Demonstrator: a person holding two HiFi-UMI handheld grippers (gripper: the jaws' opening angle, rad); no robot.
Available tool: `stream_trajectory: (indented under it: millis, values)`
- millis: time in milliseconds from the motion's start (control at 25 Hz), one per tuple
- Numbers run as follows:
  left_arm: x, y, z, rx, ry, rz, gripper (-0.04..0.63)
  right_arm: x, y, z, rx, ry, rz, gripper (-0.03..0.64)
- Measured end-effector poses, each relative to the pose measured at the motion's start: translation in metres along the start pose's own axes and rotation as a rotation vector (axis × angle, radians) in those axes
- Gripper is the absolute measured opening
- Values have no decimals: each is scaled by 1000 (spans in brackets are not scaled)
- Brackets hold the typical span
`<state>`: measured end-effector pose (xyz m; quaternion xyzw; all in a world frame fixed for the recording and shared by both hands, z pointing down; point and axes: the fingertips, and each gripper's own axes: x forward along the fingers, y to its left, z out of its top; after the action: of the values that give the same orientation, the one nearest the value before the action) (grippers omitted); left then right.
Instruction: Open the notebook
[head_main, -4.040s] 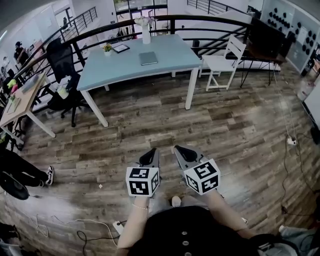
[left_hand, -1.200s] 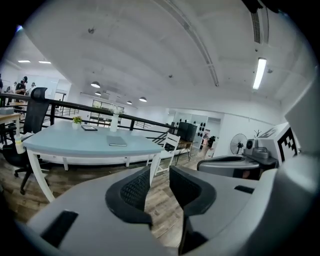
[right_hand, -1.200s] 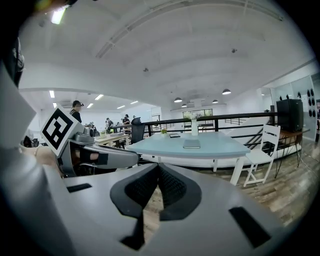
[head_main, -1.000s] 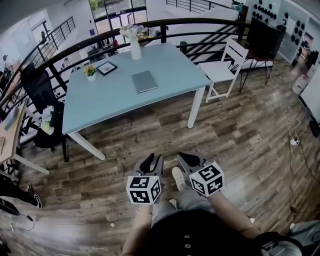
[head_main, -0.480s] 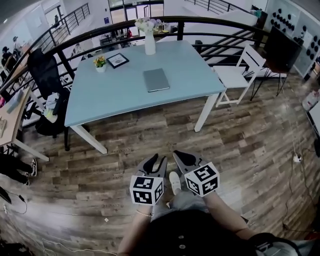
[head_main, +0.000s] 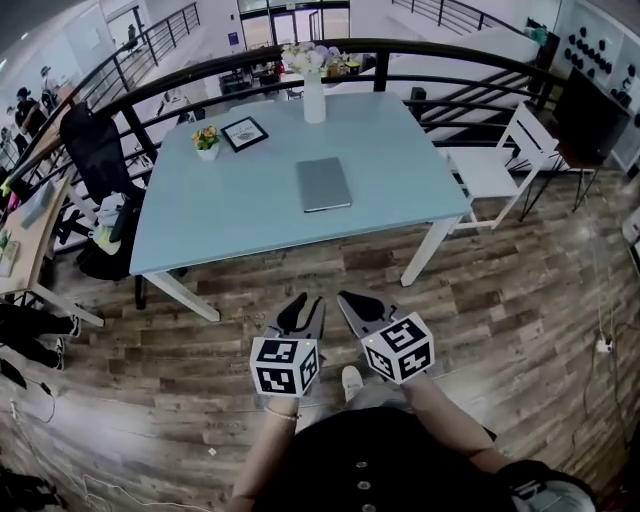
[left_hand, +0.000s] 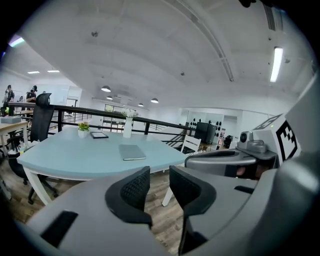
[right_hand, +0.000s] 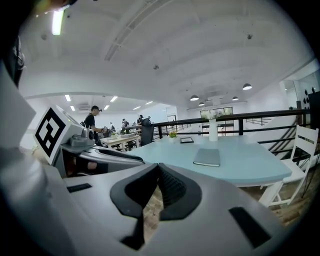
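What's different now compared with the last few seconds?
The person has walked toward the table, which now sits nearer in the head view. The left tool and right tool came along in front of the body, holding nothing. The notebook stays closed in its spot; nothing was grasped or released.

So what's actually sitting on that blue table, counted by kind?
Notebook: 1
Vase of flowers: 1
Small potted plant: 1
Framed picture: 1
Total: 4
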<state>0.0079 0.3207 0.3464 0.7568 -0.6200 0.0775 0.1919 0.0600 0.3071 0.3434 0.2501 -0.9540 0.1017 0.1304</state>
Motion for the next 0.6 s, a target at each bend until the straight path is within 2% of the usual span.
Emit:
stream_trajectory:
  millis: [280, 600]
  values:
    - [67, 11, 37, 10, -10, 10, 121, 30, -67, 18, 37, -9, 16, 6]
    - [117, 13, 47, 14, 17, 4, 121, 51, -114, 15, 59, 20, 14, 6]
